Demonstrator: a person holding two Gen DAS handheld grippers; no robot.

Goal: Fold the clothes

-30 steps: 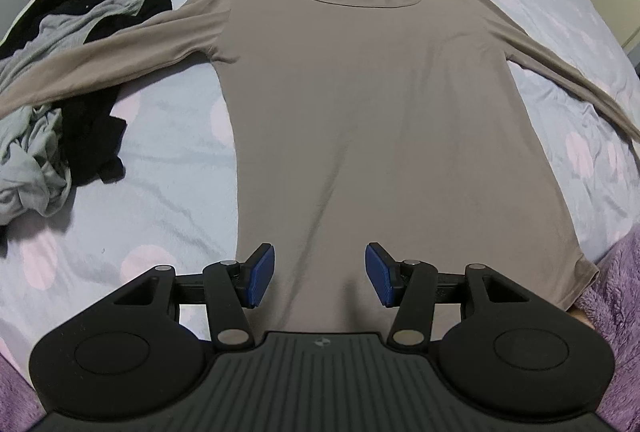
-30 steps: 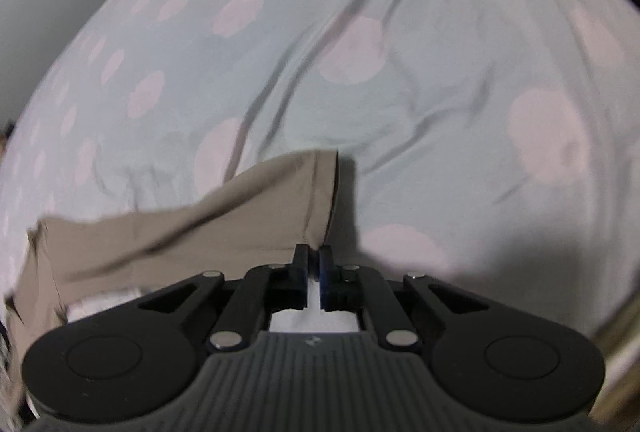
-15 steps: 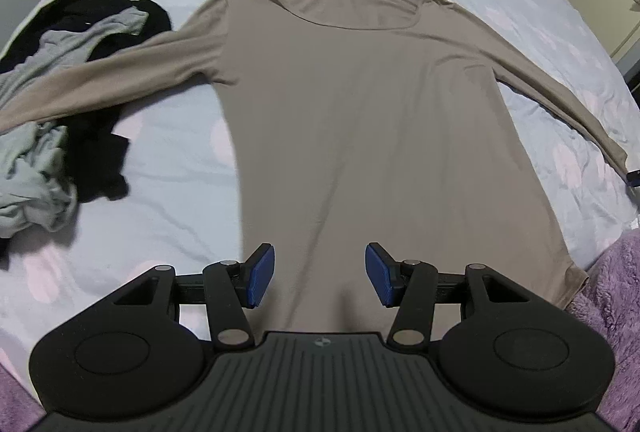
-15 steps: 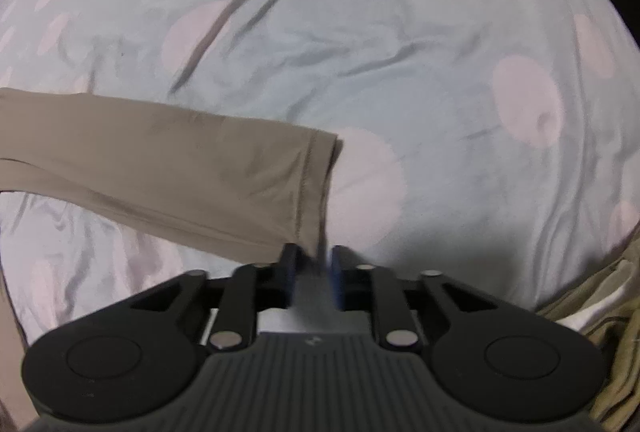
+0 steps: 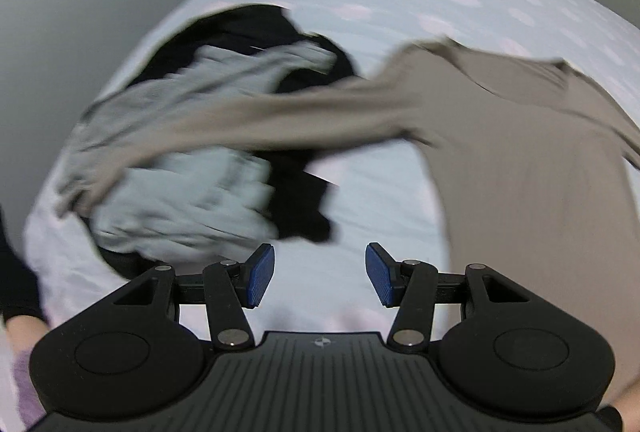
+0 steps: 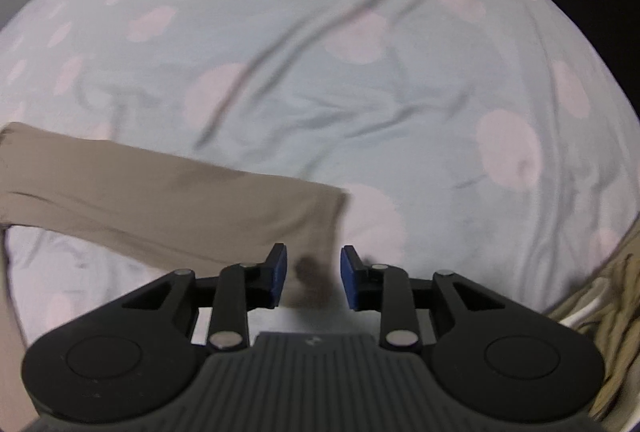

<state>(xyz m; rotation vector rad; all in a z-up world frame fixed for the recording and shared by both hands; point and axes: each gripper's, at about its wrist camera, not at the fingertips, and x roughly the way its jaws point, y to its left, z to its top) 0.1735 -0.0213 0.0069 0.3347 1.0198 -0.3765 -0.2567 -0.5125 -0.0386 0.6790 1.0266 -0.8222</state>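
A taupe long-sleeved top [image 5: 520, 160] lies spread on the bed, its body at the right of the left wrist view. Its one sleeve [image 5: 248, 120] stretches left across a heap of clothes. My left gripper [image 5: 318, 278] is open above bare sheet, between the heap and the top's body, holding nothing. In the right wrist view the other sleeve [image 6: 168, 196] lies flat, its cuff [image 6: 328, 216] just ahead of my right gripper [image 6: 312, 272]. That gripper is open with the cuff's corner between its blue pads, not pinched.
A heap of grey clothes [image 5: 184, 188] and black clothes [image 5: 256, 32] sits at the bed's left side. The bed sheet [image 6: 360, 80] is pale blue with pink spots and creased. A grey wall [image 5: 80, 12] stands left; olive fabric [image 6: 608, 296] lies at the right edge.
My right gripper has opened and let go of the sleeve cuff, which now lies flat. My left gripper has swung left from the top's hem toward the heap and left sleeve.
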